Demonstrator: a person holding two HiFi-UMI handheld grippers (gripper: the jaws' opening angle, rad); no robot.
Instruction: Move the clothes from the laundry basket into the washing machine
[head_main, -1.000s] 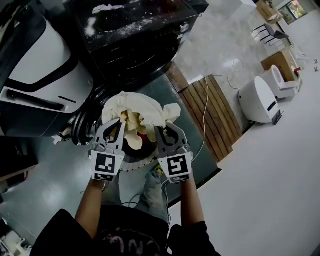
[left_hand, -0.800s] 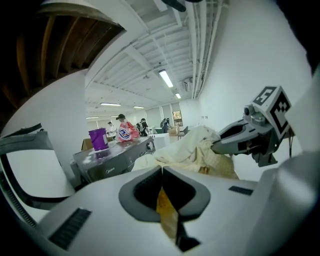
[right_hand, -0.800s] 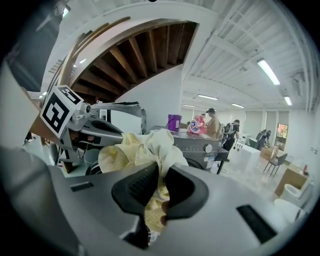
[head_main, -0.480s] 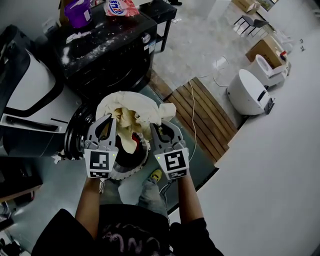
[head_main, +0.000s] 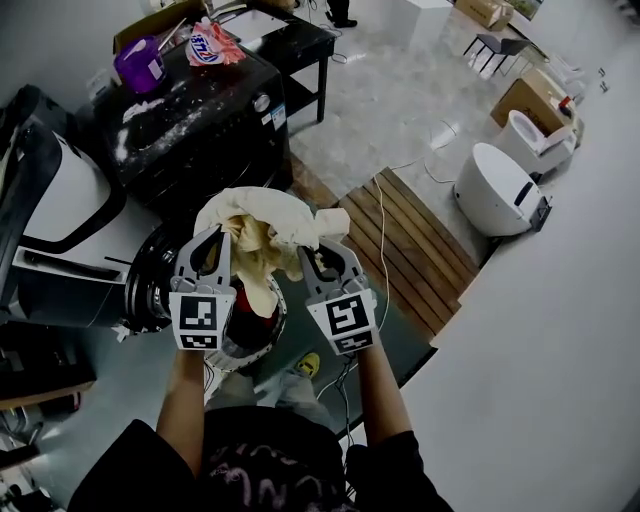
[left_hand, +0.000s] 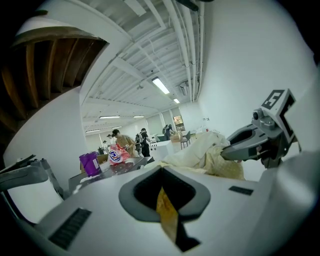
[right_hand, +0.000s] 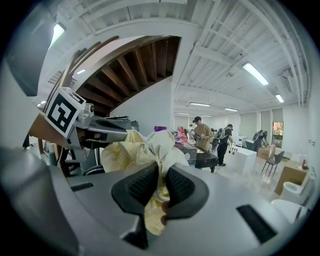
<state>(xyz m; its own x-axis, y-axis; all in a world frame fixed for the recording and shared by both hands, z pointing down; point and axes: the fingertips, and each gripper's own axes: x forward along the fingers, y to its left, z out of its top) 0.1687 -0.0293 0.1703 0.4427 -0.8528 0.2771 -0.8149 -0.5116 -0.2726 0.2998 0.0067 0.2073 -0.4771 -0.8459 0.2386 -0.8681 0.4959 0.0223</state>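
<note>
**A:** Where do we stand with the load?

**B:** We have one piece in hand, a cream-and-yellow cloth, bunched up in the middle of the head view. Both grippers hold it. The left gripper is clamped tight on a thin yellow fold, which shows between its jaws in the left gripper view. The right gripper is pinched on a thicker wad of the same cloth, and a tail of it hangs down between its pads.

**A:** So is the cloth clear of the basket?

**B:** We think so. The bundle sits above the laundry basket, whose pale rim shows just below the grippers. A yellow end trails down toward it, and we cannot tell whether that end touches anything.

**A:** And the washing machine?

**B:** We take the dark machine in the upper left for it, the one with a purple jug on top. A round dark ring sits low at the left, just beside the basket. It may be the door or the drum mouth, but we can't be sure. The cloth is near the ring, not in it.

**A:** What remains, then?

**B:** Most of the job, by our reckoning. This piece has yet to go into the machine, and a red garment lies in the basket beneath it. We cannot see whether more is under that, or whether anything is already in the drum.
</note>
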